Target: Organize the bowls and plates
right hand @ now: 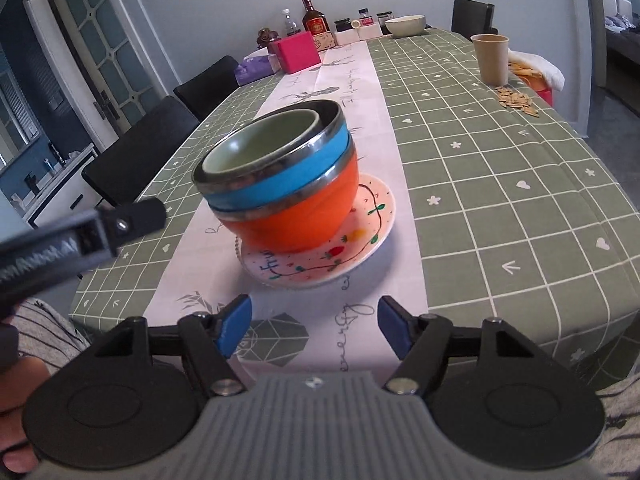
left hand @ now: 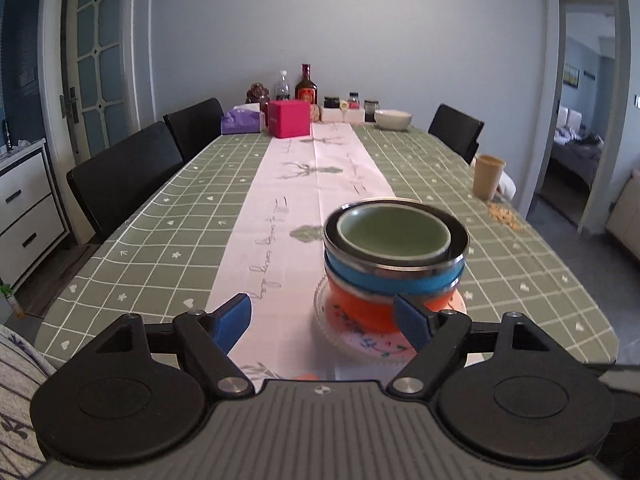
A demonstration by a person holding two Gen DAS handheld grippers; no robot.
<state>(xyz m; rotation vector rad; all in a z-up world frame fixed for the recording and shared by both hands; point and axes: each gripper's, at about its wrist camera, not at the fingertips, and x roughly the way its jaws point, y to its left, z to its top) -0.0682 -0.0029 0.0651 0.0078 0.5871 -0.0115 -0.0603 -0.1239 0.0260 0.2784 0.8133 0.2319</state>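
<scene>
Already stacked, the green bowl (left hand: 391, 235) sat inside the blue bowl (left hand: 394, 278), which sat inside the orange bowl (left hand: 362, 310), all on a painted plate (right hand: 320, 258) on the white runner (left hand: 288, 200) near the front edge of the tabletop (left hand: 500, 240).

Left of the tabletop stood black chairs (left hand: 124, 176); at the far end a pink box (left hand: 289, 118), bottles (left hand: 306, 85) and a white bowl (left hand: 393, 119); on the right a tan cup (left hand: 487, 176) beside scattered seeds (right hand: 516, 100).

The left gripper (left hand: 324, 320) had its fingers (left hand: 232, 320) wide, the right one against the orange bowl's side. The right gripper (right hand: 314, 326) stood wide too, just short of the plate.

Only the right view showed the plate's fruit pattern and the left gripper's side.
</scene>
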